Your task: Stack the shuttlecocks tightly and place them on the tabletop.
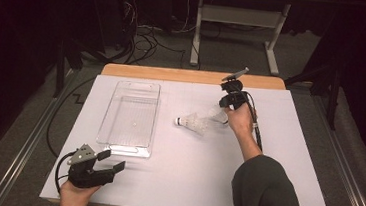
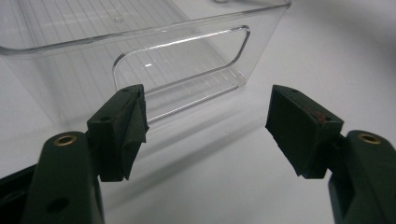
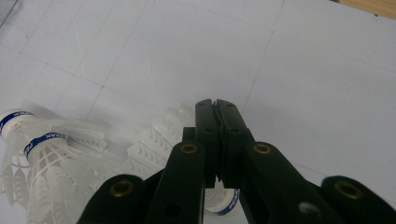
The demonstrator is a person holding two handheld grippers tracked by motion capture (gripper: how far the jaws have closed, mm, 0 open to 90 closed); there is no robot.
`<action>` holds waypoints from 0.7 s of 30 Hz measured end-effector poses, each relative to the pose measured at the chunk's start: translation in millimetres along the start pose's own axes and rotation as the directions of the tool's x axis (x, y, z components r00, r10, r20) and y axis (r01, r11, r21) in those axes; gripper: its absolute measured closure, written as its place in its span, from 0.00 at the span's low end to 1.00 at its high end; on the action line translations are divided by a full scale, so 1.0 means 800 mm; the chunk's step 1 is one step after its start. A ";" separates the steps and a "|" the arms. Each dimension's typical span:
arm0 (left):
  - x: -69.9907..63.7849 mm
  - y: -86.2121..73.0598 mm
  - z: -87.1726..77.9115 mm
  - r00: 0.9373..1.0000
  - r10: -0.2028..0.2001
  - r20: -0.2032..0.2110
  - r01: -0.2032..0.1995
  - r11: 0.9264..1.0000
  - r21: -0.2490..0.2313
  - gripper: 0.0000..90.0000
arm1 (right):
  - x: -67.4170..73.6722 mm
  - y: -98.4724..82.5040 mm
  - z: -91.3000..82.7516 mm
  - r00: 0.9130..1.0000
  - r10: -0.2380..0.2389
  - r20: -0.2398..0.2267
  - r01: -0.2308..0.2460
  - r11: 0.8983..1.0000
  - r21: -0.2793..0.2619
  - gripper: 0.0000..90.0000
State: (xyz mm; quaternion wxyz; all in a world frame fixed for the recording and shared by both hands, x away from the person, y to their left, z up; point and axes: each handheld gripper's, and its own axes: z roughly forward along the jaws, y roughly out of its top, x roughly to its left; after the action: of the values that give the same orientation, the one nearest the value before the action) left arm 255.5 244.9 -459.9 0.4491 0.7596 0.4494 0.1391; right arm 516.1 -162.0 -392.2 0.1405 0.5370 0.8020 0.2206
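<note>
Right gripper (image 3: 215, 105): jaws pinched together on the feather skirt of a white feathered shuttlecock with a blue band (image 3: 224, 200), which sits just beneath it.
Second shuttlecock: a matching white feathered one (image 1: 191, 123) lies on the white bench (image 1: 276, 156), just to the gripper's left in the high view.
Left gripper (image 1: 114, 160): jaws wide, nothing between them, parked just short of the clear plastic rectangular bin (image 1: 129, 116).
Progress: early going; the bin looks empty, so both shuttlecocks probably remain to be carried over.
</note>
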 end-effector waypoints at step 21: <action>0.001 0.000 -0.001 1.000 -0.012 -0.005 0.012 1.000 -0.004 0.33 | -0.004 -0.045 -0.043 0.997 -0.031 -0.072 0.026 0.997 -0.072 0.99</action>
State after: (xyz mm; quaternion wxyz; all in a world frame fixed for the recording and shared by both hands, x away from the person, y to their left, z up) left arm 255.5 246.0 -459.9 0.4503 0.7557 0.4547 0.1391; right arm 472.9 -183.3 -380.8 0.1331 0.5118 0.8058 0.2667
